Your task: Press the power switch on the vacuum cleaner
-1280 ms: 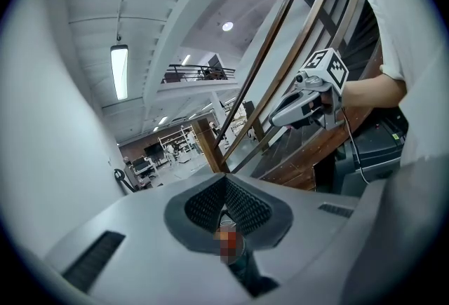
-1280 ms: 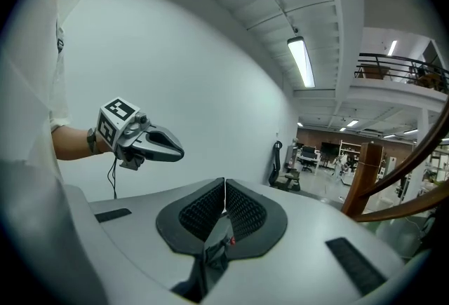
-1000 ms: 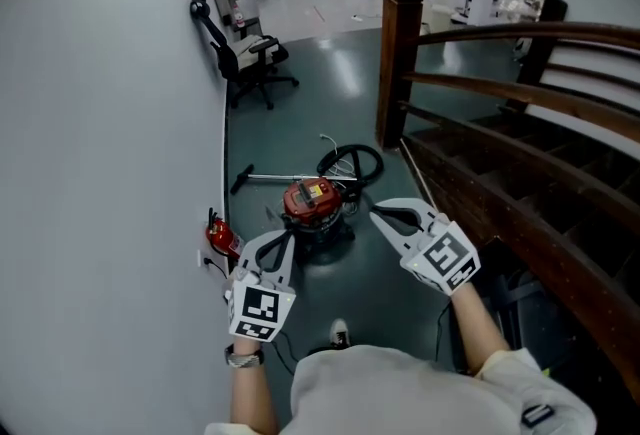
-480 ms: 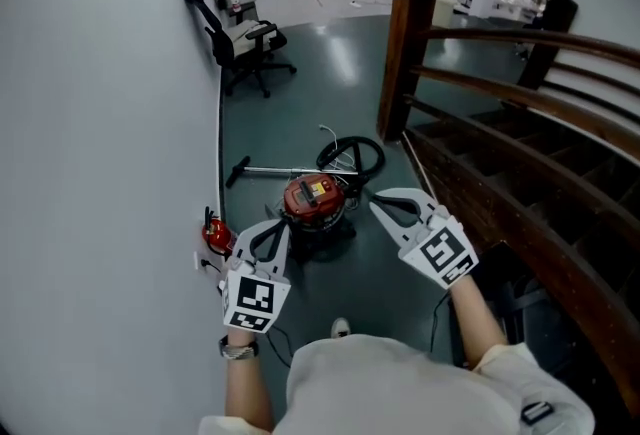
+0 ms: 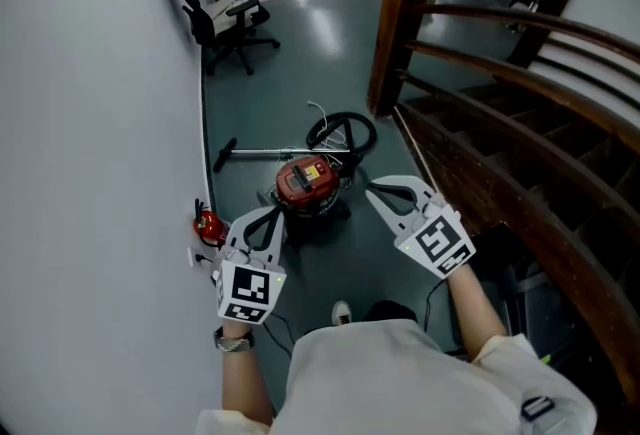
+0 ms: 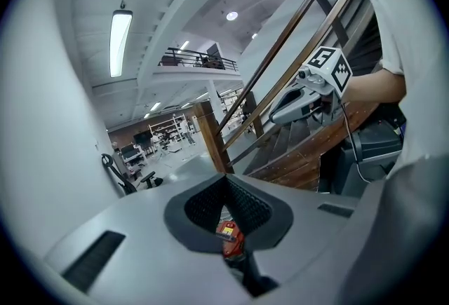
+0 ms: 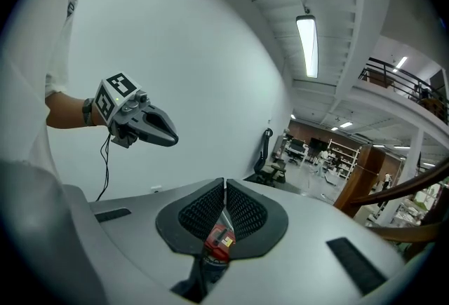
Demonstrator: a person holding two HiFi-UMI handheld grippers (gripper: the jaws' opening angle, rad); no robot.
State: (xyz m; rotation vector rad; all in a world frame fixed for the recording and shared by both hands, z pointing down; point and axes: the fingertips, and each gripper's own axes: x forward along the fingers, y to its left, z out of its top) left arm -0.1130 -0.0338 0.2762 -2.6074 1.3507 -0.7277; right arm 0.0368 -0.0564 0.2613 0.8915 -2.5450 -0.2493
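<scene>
Red canister vacuum cleaner sits on the dark glossy floor near the middle of the head view, well ahead of and below both tools. The power switch can't be picked out on its top at this range. Its black coiled hose lies at its 1 o'clock and the metal wand runs off toward 9. A small red object is at 8 against the white wall, a black office chair at 11, and a brown wooden newel post at 1. Left gripper tip is at the vacuum's 7 o'clock and right gripper tip at its 3-4. Both have their jaws pressed together on nothing, and each gripper view sights the vacuum just past its closed tips. Change over the last second: chair and post have slid up-frame, and both grippers have advanced and dropped slightly, so the person is closing in with the vacuum bracketed between the tools. No contact yet. My read is still approach phase; it needs a further reach down before one closed tip can poke the switch.
</scene>
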